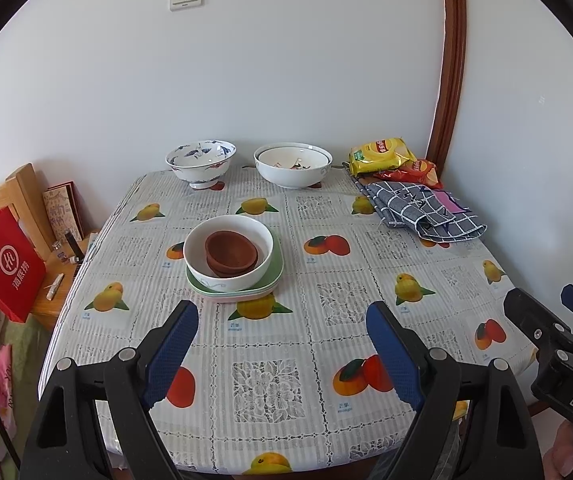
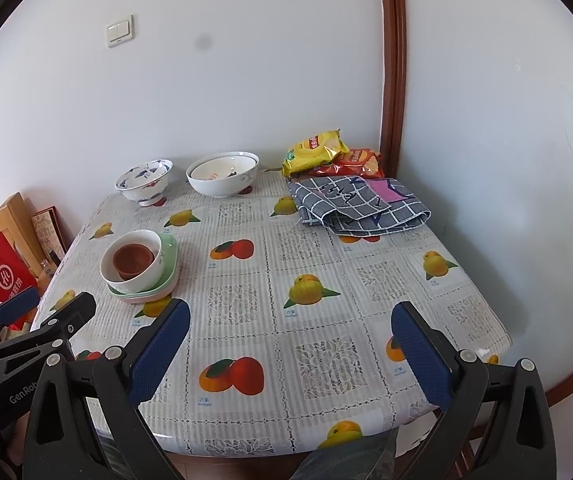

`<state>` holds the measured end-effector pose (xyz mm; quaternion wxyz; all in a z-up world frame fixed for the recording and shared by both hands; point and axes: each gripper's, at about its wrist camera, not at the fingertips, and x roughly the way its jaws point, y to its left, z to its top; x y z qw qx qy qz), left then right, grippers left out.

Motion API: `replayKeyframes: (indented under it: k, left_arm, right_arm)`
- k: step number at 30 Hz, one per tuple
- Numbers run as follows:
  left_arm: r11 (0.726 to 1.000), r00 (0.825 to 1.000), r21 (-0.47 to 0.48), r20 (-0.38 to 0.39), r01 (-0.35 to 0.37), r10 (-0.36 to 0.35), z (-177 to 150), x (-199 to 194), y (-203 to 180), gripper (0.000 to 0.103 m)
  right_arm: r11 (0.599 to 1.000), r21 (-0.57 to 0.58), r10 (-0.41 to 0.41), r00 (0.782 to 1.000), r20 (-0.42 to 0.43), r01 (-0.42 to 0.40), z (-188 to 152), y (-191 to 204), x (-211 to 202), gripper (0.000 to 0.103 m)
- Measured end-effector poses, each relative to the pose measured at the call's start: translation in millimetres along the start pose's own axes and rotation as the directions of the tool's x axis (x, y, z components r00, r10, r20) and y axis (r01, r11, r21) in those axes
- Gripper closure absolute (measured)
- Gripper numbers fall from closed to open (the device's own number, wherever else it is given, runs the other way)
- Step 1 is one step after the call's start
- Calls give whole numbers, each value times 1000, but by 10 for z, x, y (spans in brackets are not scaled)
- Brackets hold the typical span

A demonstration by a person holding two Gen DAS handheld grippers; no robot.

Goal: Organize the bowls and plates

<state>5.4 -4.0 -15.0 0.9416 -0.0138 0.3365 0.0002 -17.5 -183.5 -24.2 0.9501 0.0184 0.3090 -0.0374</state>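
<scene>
I see the table (image 1: 326, 208), fruit-print cloth. At its far edge sit a white bowl pair (image 1: 292, 170) and a blue-patterned bowl (image 1: 200, 168). Mid-left, green plates (image 1: 276, 268) carry a white bowl (image 1: 228, 252) holding brown bowls (image 1: 232, 254). My left gripper (image 1: 282, 344) and right gripper (image 2: 290, 344): both spread, empty.

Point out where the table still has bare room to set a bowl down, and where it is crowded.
Free: the near half of the table, in front of both open grippers, and the middle strip between the plate stack and the checked cloth. Crowded: the far edge, with the blue-patterned bowl, the nested white bowls and the snack bags in the far right corner.
</scene>
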Motion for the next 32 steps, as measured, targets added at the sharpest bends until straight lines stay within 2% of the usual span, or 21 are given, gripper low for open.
replayKeyframes:
  k: [32]
  left_arm:
    - [1000,1000,-14,3,2,-2,43,32,50,17]
  right_arm:
    - [1000,-9,12,1000,8,-12,27,94,21,3]
